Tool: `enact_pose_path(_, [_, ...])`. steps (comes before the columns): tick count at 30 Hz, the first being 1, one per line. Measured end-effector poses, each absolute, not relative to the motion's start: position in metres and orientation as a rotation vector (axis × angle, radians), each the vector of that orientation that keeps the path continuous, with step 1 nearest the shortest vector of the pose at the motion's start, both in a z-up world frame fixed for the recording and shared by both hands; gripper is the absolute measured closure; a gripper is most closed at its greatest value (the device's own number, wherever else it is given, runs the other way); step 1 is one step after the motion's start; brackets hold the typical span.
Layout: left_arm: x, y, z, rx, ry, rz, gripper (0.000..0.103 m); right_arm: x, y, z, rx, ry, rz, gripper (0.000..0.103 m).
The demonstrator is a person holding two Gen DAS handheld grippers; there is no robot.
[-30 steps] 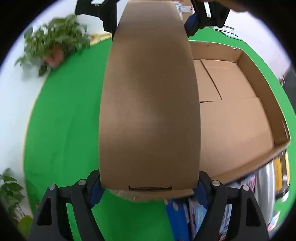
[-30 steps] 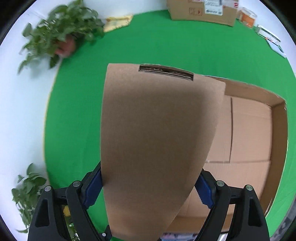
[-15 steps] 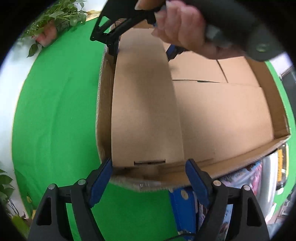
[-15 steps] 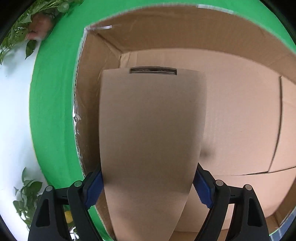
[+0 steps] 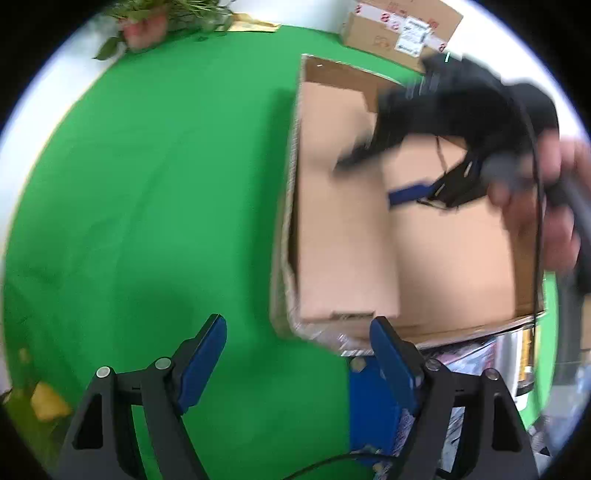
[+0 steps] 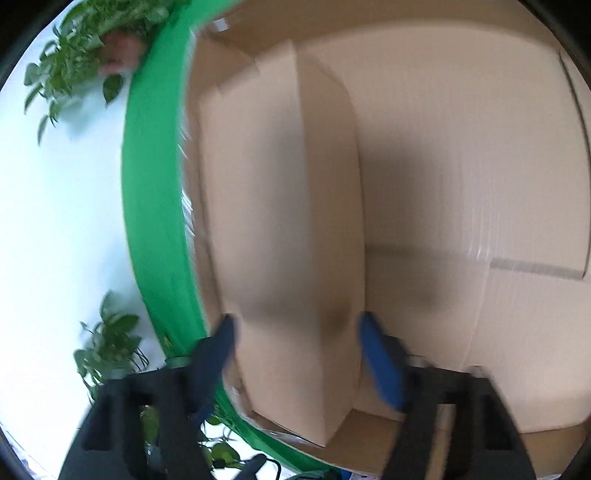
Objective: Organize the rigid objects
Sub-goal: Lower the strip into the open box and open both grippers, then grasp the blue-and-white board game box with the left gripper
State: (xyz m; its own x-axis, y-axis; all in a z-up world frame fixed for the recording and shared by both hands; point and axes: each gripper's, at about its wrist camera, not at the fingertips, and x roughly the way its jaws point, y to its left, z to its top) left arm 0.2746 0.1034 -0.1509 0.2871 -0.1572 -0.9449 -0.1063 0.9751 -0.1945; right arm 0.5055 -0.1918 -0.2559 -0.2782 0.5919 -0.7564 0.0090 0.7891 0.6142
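A long brown cardboard box [image 5: 343,206] lies inside a large open shallow carton [image 5: 461,258], against its left wall. It also shows in the right wrist view [image 6: 288,229] inside the carton [image 6: 461,147]. My left gripper [image 5: 299,354] is open and empty, over the green cloth just before the carton's near left corner. My right gripper [image 6: 299,343] is open, its fingers standing apart on either side of the box's near end; it also appears blurred in the left wrist view [image 5: 424,173] above the carton.
A green cloth [image 5: 147,221] covers the table. A taped parcel [image 5: 399,33] stands at the back. Potted plants [image 6: 74,55] sit at the left edge. Blue packets [image 5: 369,413] and a metal container [image 5: 517,362] lie below the carton's near edge.
Both grippers have let go of the brown box, which now rests in the carton. The left gripper has drawn back and left; the right gripper has opened and is in blurred motion.
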Motion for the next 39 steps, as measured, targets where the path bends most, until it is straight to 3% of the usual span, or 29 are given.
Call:
enact_pose_path(3, [0.288, 0.112, -0.156, -0.325, 1.279, -0.061, 0.025, 0.49, -0.212, -0.256, 0.495, 1.732, 0.616, 0.048])
enact_pose_path(5, [0.295, 0.114, -0.161, -0.353, 1.293, -0.089, 0.033, 0.477, -0.239, -0.244, 0.596, 1.669, 0.639, 0.048])
enact_pose_path(6, [0.299, 0.114, -0.163, -0.358, 1.304, -0.103, 0.04, 0.477, -0.248, -0.234, 0.626, 1.638, 0.636, 0.041])
enact_pose_path(8, [0.304, 0.113, -0.17, -0.366, 1.338, -0.12, 0.05, 0.456, -0.293, -0.212, 0.613, 1.541, 0.577, 0.015])
enact_pose_path(9, [0.305, 0.112, -0.175, -0.369, 1.362, -0.126, 0.058, 0.452, -0.308, -0.204, 0.577, 1.513, 0.546, 0.014])
enact_pose_path(12, [0.312, 0.117, -0.178, -0.384, 1.362, -0.122, 0.06, 0.427, -0.358, -0.194, 0.364, 1.477, 0.416, 0.014])
enact_pose_path(13, [0.31, 0.119, -0.178, -0.385, 1.357, -0.121, 0.063, 0.418, -0.38, -0.199, 0.305, 1.491, 0.356, 0.016])
enact_pose_path(17, [0.308, 0.125, -0.178, -0.377, 1.352, -0.117, 0.076, 0.391, -0.432, -0.234, 0.151, 1.593, 0.165, 0.045])
enact_pose_path(19, [0.307, 0.127, -0.18, -0.366, 1.359, -0.106, 0.088, 0.379, -0.446, -0.244, 0.127, 1.623, 0.155, 0.053])
enact_pose_path(22, [0.3, 0.123, -0.182, -0.328, 1.374, -0.101, 0.096, 0.367, -0.461, -0.235, 0.044, 1.574, 0.158, 0.058])
enact_pose_path(26, [0.292, 0.113, -0.183, -0.29, 1.392, -0.114, 0.097, 0.363, -0.493, -0.232, 0.07, 1.578, 0.13, 0.066])
enact_pose_path(30, [0.286, 0.103, -0.184, -0.274, 1.406, -0.108, 0.097, 0.361, -0.523, -0.229, 0.092, 1.567, 0.15, 0.062])
enact_pose_path(33, [0.28, 0.104, -0.181, -0.281, 1.375, -0.087, 0.094, 0.352, -0.544, -0.211, 0.161, 1.499, 0.175, 0.043])
enact_pose_path(35, [0.277, 0.101, -0.17, -0.288, 1.337, -0.074, 0.092, 0.339, -0.561, -0.181, 0.204, 1.368, 0.231, 0.005])
enact_pose_path(36, [0.273, 0.1, -0.162, -0.275, 1.315, -0.06, 0.085, 0.33, -0.565, -0.166, 0.212, 1.299, 0.266, 0.0])
enact_pose_path(38, [0.262, 0.095, -0.139, -0.24, 1.239, -0.05, 0.062, 0.299, -0.562, -0.13, 0.192, 1.158, 0.358, 0.0])
enact_pose_path(39, [0.255, 0.09, -0.126, -0.222, 1.19, -0.053, 0.04, 0.276, -0.572, -0.117, 0.162, 1.108, 0.403, 0.0])
